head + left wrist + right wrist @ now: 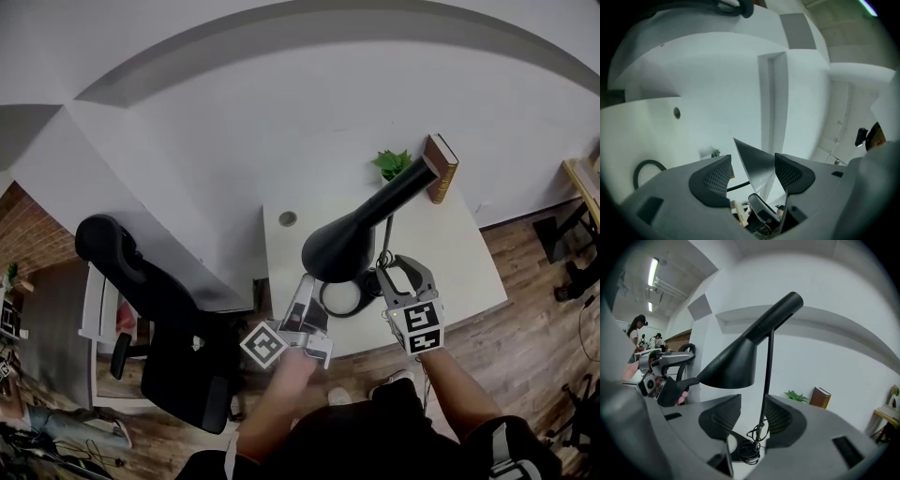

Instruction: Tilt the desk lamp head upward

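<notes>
A black desk lamp stands on the white desk [450, 244]. Its cone-shaped head [342, 246] slopes down toward me from the top of the thin stem [767, 376], over the round base [349, 296]. My left gripper [307, 286] is open just under the head's rim. In the left gripper view [752, 171] a dark wedge, seemingly the shade's edge [754, 161], shows in the gap without either pad pressing on it. My right gripper [403, 272] is open to the right of the base. In the right gripper view [752, 414] the stem and the coiled cable [747, 448] lie beyond the pads.
A brown book [441, 169] and a small green plant [394, 161] stand at the desk's far edge against the white wall. A cable hole [287, 218] marks the desk's left part. A black office chair [155, 300] is left of the desk. People [635, 331] are far behind.
</notes>
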Motion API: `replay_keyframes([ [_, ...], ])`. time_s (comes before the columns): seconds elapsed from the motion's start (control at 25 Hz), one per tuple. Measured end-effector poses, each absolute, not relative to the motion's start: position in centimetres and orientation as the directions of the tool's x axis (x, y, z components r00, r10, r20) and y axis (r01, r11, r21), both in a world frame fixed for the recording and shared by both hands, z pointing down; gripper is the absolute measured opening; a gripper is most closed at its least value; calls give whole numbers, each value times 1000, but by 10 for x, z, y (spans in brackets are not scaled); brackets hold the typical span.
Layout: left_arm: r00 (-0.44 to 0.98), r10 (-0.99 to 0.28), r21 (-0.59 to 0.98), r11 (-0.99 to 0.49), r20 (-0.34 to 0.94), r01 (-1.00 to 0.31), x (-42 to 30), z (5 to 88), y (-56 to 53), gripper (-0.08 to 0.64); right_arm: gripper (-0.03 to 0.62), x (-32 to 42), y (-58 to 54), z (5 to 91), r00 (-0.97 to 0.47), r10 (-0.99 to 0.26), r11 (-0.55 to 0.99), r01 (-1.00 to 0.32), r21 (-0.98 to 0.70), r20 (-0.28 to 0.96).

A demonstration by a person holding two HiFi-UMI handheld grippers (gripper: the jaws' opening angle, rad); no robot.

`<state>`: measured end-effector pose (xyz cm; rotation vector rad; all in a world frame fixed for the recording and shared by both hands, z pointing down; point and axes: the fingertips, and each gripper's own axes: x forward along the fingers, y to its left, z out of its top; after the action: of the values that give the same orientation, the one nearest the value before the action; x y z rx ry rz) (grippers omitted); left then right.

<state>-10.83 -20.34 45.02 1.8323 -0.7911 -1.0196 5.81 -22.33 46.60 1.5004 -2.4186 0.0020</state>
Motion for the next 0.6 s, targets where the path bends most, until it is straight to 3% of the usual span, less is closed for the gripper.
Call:
replay_keyframes([
  [0.2, 460, -820, 922, -388, -342, -5, -100, 454, -214, 265, 130, 60, -244, 468, -394, -876, 445, -882, 152, 277],
  [0.6, 460, -823, 940, -331, -333, 88, -102, 466, -226, 258, 118, 63, -267, 469, -357, -878, 426, -887, 181, 318],
])
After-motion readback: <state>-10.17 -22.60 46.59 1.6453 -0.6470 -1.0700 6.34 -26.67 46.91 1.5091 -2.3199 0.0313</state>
